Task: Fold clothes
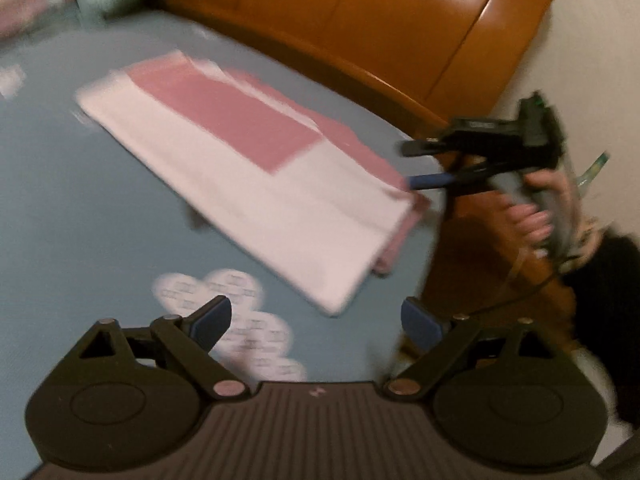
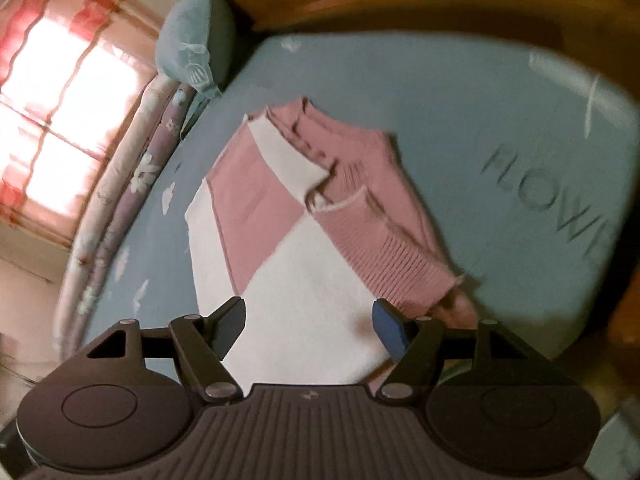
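Knitwear first: the pink and white block-patterned knitted sweater (image 2: pixel 304 216) lies folded into a long rectangle on the pale blue bed sheet (image 2: pixel 460 92), near the bed's foot end, and nothing grips it. My left gripper (image 1: pixel 316 322) stands wide with only sheet and the sweater's near corner in front of it. My right gripper (image 2: pixel 308 328) is also wide, empty, low over the white part of the sweater; from the left wrist view I see it (image 1: pixel 412 164) beside the sweater's edge, held by a hand (image 1: pixel 536 216).

I judge the sweater needs one more fold or a last smoothing. To do it well I would take both corners of one short end, pinch all layers together — not only the top one — lift little and lay the end squarely on the other, so the ribbed pink hem does not slip out.

Both views are blurred, so I cannot count the layers or see whether the sleeves are tucked flat. The sweater's nearest edge is hidden under my right gripper's body — and the printed word on the sheet is cut off.
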